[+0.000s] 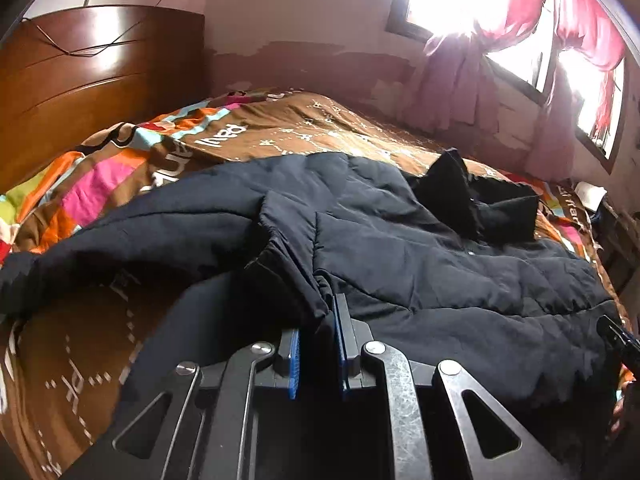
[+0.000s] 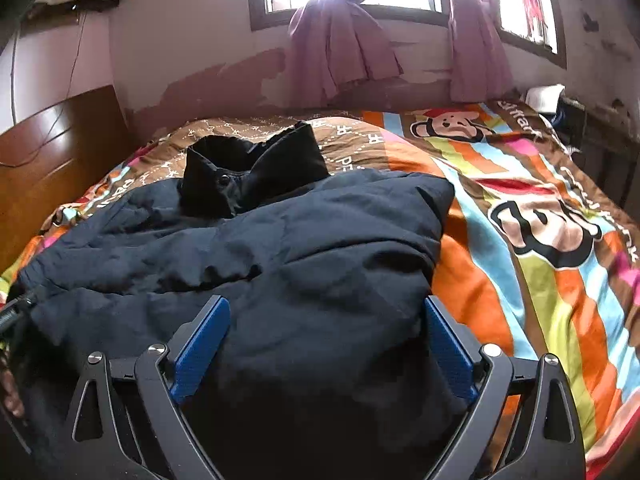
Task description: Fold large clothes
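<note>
A large dark navy padded jacket (image 1: pixel 400 248) lies spread on the bed, its black collar (image 1: pixel 472 196) standing up at the far side. My left gripper (image 1: pixel 320 320) is shut on a fold of the jacket's sleeve, which bunches between the blue pads. In the right wrist view the jacket (image 2: pixel 280 248) fills the middle, with the collar (image 2: pixel 252 176) beyond. My right gripper (image 2: pixel 326 320) is open, its blue pads (image 2: pixel 204 336) spread wide over the jacket's near part, holding nothing.
The bed has a brown and bright striped cartoon cover (image 2: pixel 540 240). A wooden headboard (image 1: pixel 92 80) stands at the left. Pink curtains (image 2: pixel 344 52) hang under bright windows on the far wall. Clutter sits at the bed's far right corner (image 2: pixel 552 100).
</note>
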`<state>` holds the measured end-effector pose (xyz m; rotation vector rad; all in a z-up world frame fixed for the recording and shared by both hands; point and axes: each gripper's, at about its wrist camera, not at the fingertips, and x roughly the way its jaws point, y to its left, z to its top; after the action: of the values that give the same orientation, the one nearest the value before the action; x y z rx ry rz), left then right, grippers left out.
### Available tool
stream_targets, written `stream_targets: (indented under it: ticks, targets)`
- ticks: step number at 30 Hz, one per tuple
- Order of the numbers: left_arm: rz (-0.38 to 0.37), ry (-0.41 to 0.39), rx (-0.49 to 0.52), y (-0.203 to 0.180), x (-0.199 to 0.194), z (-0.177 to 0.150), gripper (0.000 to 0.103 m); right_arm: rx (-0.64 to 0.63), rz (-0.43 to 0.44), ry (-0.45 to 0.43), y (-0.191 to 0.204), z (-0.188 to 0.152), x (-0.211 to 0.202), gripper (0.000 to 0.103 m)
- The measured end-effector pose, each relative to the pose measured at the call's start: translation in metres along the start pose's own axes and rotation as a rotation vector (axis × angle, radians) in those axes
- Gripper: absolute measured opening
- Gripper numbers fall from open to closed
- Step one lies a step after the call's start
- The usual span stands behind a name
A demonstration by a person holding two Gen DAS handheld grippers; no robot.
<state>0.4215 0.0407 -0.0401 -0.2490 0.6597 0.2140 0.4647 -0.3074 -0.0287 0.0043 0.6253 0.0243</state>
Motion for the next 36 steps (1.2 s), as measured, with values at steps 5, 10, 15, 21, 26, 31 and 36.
stream_targets:
  ticks: [5,10,15,21,26,31,36]
  targets:
    - [0.018,0.027,0.084,-0.005,0.011,-0.013,0.013,-0.162,-0.198,0.130,0.028,-0.006,0.042,0.098]
    - [-0.035,0.032,0.044,0.002,0.012,-0.016,0.018,-0.010,-0.066,0.196,-0.003,-0.010,0.060,0.102]
    - [-0.121,0.036,-0.073,0.030,-0.007,-0.015,0.047,0.024,-0.029,0.137,-0.010,-0.016,0.038,0.102]
    - [-0.188,0.003,-0.213,0.094,-0.051,-0.027,0.092,0.042,-0.068,0.109,-0.002,-0.021,0.001,0.102]
    - [-0.174,0.051,-0.334,0.176,-0.060,-0.044,0.092,0.064,-0.157,0.035,0.028,-0.016,-0.023,0.102]
    - [-0.192,0.039,-0.549,0.262,-0.047,-0.049,0.092,0.121,-0.231,0.015,0.054,0.006,-0.027,0.102]
    - [-0.275,-0.045,-0.902,0.342,-0.027,-0.059,0.092,0.200,-0.365,0.035,0.077,0.014,-0.018,0.102]
